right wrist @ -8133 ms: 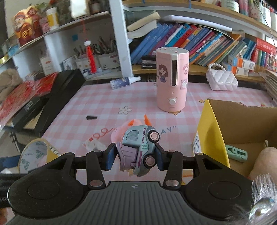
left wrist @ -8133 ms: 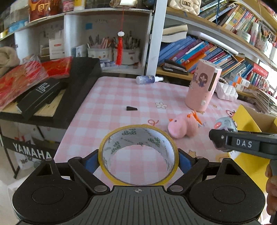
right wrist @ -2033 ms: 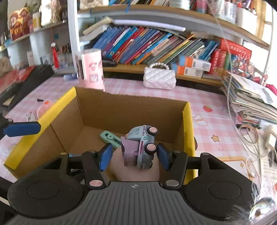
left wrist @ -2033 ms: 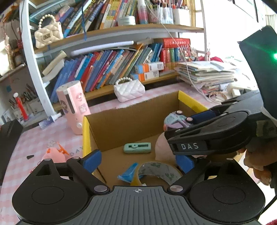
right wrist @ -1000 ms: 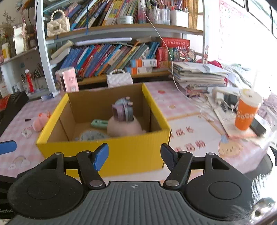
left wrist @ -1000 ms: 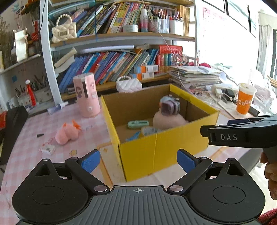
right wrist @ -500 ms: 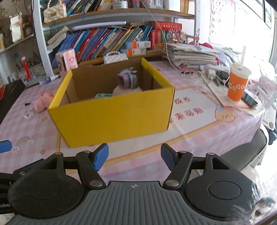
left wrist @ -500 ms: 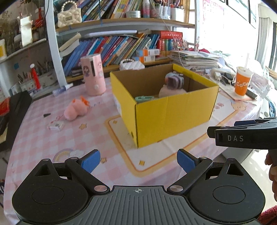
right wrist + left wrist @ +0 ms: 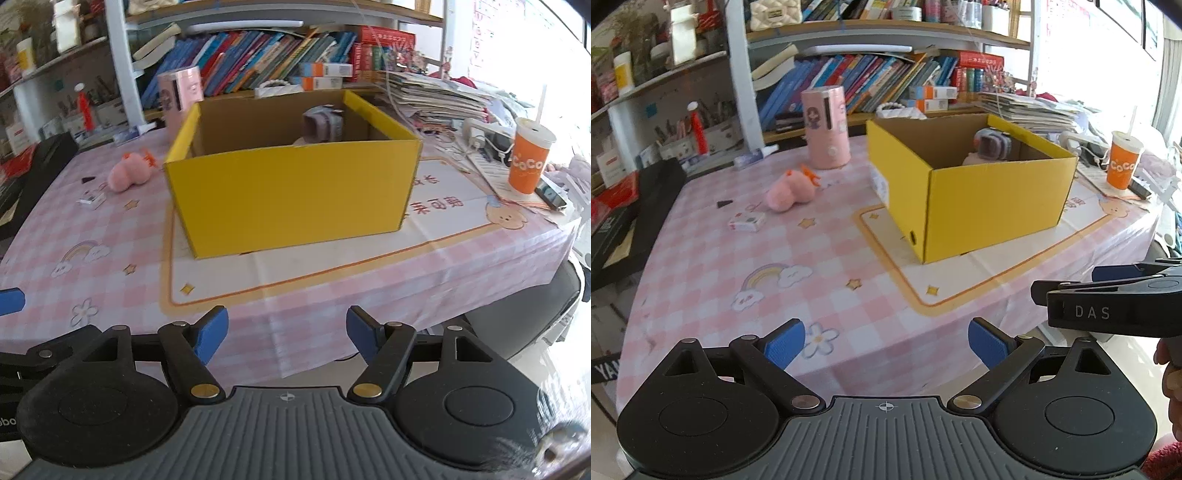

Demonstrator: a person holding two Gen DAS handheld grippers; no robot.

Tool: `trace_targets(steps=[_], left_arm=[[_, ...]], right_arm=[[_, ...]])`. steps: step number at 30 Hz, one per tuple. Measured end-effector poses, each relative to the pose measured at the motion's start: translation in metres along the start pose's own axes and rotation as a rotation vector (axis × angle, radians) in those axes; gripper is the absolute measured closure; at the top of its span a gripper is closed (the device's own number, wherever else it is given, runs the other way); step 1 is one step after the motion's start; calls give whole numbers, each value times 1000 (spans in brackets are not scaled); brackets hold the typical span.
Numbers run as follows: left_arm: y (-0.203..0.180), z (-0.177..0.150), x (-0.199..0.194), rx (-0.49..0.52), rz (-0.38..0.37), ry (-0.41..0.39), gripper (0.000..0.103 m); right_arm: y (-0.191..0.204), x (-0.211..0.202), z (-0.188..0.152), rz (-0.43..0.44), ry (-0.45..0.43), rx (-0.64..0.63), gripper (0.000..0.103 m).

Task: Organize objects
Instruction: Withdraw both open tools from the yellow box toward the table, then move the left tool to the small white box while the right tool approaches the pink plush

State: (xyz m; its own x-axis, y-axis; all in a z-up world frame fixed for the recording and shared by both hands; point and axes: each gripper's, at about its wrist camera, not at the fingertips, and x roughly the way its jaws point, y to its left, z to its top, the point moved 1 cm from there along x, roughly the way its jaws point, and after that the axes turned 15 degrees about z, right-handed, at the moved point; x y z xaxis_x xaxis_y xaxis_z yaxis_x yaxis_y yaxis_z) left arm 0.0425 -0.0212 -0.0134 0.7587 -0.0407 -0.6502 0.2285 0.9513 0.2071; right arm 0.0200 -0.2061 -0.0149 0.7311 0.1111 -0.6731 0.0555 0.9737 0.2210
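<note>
A yellow cardboard box (image 9: 997, 206) (image 9: 291, 195) stands on the pink checked tablecloth, and a toy truck (image 9: 991, 144) (image 9: 324, 123) rests on a pink plush inside it. Left of the box lie a pink plush toy (image 9: 788, 192) (image 9: 127, 175) and a small card packet (image 9: 748, 222) (image 9: 91, 199). A pink cylinder (image 9: 826, 127) stands behind them. My left gripper (image 9: 885, 341) hangs open and empty over the table's near edge. My right gripper (image 9: 286, 332) is also empty, back from the box, its jaws opening; it shows at the right of the left wrist view (image 9: 1108, 306).
An orange cup (image 9: 1123, 162) (image 9: 529, 162) stands at the right among papers and cables. Bookshelves (image 9: 886, 74) run along the back. A black keyboard case (image 9: 635, 206) lies along the left edge. A black chair (image 9: 524, 321) sits below the table's near right corner.
Both grippers have drawn back from the box toward the table's near edge, so the box looks smaller and more tablecloth shows. The right jaws stand slightly wider.
</note>
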Motion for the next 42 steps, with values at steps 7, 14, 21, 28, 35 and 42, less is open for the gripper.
trace_targets(steps=[7, 14, 21, 28, 35, 42], left_arm=[[26, -13, -8, -38, 43, 7, 6], [54, -23, -17, -81, 97, 6, 6], [83, -30, -22, -125, 149, 1, 6], [107, -33, -23, -163, 193, -4, 6], [118, -33, -19, -189, 214, 3, 6], [125, -28, -5, -201, 238, 23, 6]], right_arm=[[26, 4, -6, 37, 16, -31, 34], [57, 9, -9, 90, 24, -84, 33], [90, 16, -8, 140, 25, -139, 32], [119, 25, -2, 183, 24, -183, 32], [135, 32, 2, 218, 39, -230, 32], [142, 48, 9, 248, 58, -250, 32]])
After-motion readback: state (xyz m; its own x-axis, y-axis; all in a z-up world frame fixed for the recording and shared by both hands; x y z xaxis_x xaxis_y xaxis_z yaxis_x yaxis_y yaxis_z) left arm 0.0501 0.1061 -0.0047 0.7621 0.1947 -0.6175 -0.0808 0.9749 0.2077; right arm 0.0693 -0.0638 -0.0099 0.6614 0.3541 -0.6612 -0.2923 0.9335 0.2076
